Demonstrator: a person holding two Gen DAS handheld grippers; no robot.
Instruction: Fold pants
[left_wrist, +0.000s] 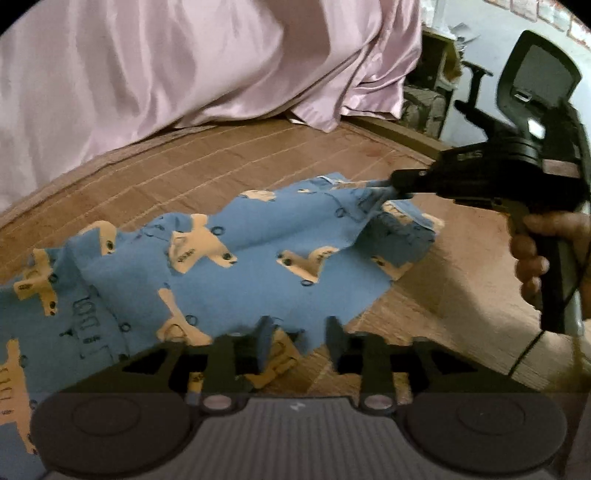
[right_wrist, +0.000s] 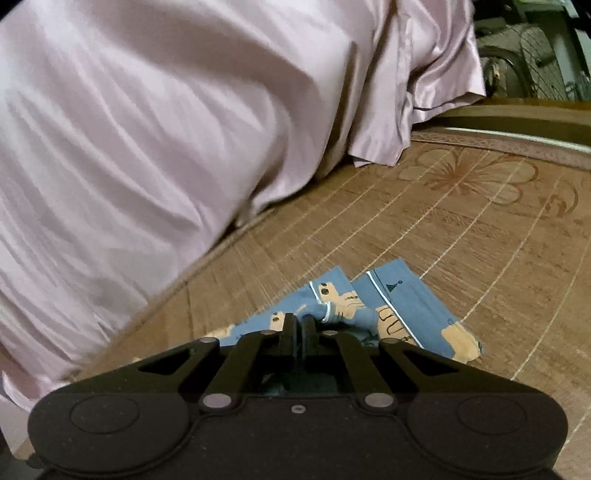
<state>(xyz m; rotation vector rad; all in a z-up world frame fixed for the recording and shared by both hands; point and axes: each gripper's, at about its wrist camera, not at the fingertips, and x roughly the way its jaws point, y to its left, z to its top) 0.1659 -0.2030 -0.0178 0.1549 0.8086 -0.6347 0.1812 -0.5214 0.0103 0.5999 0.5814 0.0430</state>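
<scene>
The blue pants with tan bear shapes (left_wrist: 236, 273) have dark letters printed on the cloth, but they are too blurry and bent to read. Each tan bear has a tiny dark word on it, and that is too small to read too. The black gripper held in the person's right hand (left_wrist: 397, 184) has a small pale mark on its side that cannot be made out.

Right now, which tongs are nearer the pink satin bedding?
Right. The right tongs, pinching the pants, sit close beside the pink satin bedding. The left tongs are farther back, across the pants.
</scene>
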